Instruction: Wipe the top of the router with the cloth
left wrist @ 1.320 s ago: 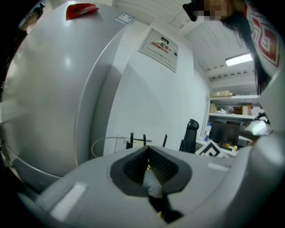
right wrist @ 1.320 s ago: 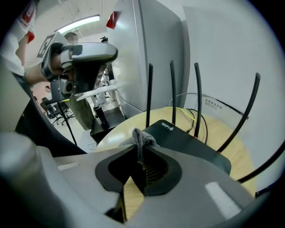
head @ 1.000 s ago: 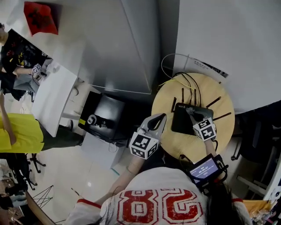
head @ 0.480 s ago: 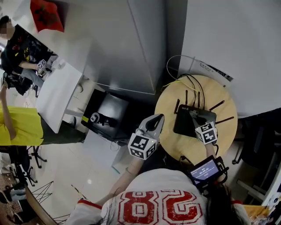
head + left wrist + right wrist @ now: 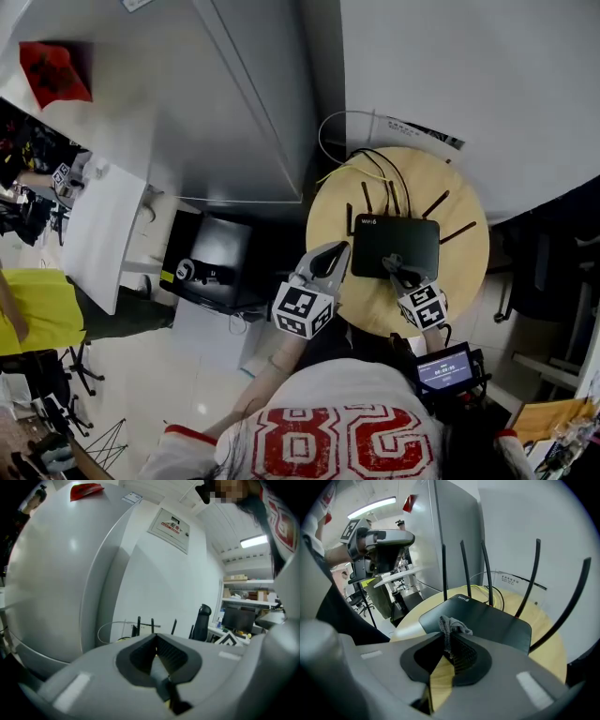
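A black router (image 5: 396,246) with several upright antennas lies on a round wooden table (image 5: 469,272). My right gripper (image 5: 394,266) is at the router's near edge, shut on a small grey cloth (image 5: 452,625) that rests on the black top (image 5: 487,618). Only a crumpled tuft of cloth shows past the jaws. My left gripper (image 5: 333,255) hovers just off the table's left edge, shut with nothing in it (image 5: 155,644). In the left gripper view only the router's antennas (image 5: 152,625) show beyond the jaws.
White and yellow cables (image 5: 349,145) loop behind the router by the white wall. A grey cabinet (image 5: 244,112) stands to the left, with a black box (image 5: 211,258) on the floor below it. People sit at a white table (image 5: 103,225) far left.
My right gripper has drawn back with the cloth from over the router's top to its near edge. The left gripper has stayed where it was.
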Available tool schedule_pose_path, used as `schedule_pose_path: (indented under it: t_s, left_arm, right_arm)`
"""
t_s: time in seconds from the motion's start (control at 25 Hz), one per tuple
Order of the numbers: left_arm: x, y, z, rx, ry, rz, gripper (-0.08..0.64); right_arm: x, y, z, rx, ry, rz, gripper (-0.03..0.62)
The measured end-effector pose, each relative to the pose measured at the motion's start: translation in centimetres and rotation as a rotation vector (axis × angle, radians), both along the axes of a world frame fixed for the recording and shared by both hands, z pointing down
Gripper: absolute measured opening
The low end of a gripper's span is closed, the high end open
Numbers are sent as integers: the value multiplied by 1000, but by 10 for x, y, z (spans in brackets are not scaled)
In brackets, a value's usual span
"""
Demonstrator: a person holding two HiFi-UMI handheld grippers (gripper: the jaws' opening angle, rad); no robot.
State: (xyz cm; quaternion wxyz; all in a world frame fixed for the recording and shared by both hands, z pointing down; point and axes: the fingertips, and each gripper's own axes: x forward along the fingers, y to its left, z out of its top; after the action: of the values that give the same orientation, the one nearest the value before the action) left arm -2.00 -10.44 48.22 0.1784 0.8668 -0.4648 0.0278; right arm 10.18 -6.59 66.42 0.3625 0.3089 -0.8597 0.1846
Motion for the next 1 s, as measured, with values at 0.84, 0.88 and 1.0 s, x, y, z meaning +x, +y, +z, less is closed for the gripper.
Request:
schedule_pose_path:
  t_s: [0.84,0.88,1.0]
  left_arm:
    - [3,-1,0,2,3,-8,5]
    - [-1,-1,0,3,1,-23,5]
    - [-14,0,1,0,-7,-62,5]
  right_arm:
    - [19,-50,-12,51,33,30,38]
    - [21,-59,-11,59,47,33,38]
    - [27,-82,-6,68,91,33,38]
